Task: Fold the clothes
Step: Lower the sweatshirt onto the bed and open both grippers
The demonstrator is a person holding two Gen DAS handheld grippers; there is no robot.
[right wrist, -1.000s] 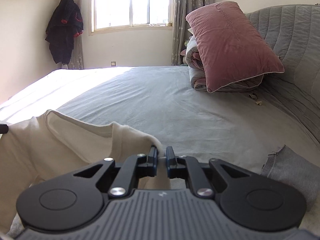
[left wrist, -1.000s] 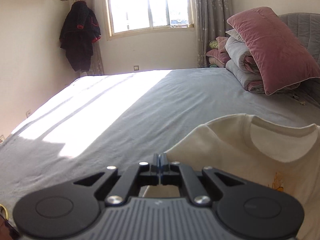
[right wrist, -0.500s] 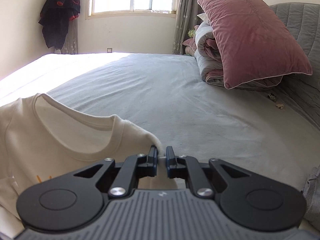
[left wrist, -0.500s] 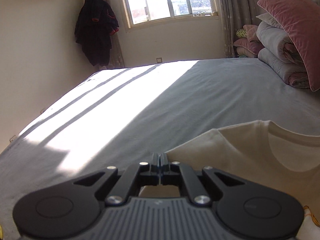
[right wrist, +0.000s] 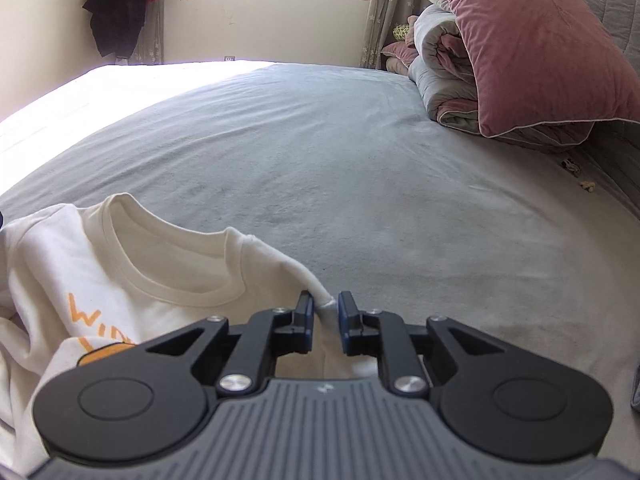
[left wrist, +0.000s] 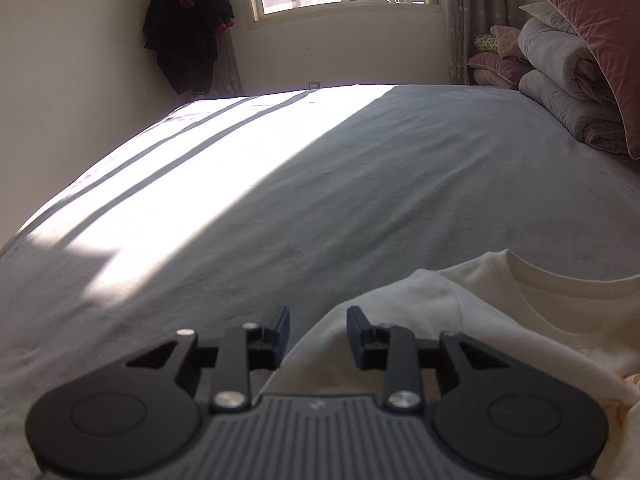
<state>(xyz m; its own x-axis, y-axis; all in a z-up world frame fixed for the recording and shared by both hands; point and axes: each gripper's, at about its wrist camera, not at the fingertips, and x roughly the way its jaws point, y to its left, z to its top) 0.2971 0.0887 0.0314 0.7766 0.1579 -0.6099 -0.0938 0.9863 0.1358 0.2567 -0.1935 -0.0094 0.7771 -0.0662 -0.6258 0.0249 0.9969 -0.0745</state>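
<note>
- The cream cotton T-shirt with orange print (right wrist: pixel 120 280) lies on the grey bed sheet (right wrist: pixel 380 160).
- Left gripper (left wrist: pixel 318 326): jaws parted, straddling a shirt shoulder.
- Right gripper (right wrist: pixel 323 322): jaws slightly apart around the other shoulder's edge.

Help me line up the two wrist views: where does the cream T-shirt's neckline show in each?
Left wrist: neckline at lower right edge, right of the left claw.
Right wrist: neckline at lower left, left of the right claw.
Shared landmark: pink pillow, upper right in both.
</note>
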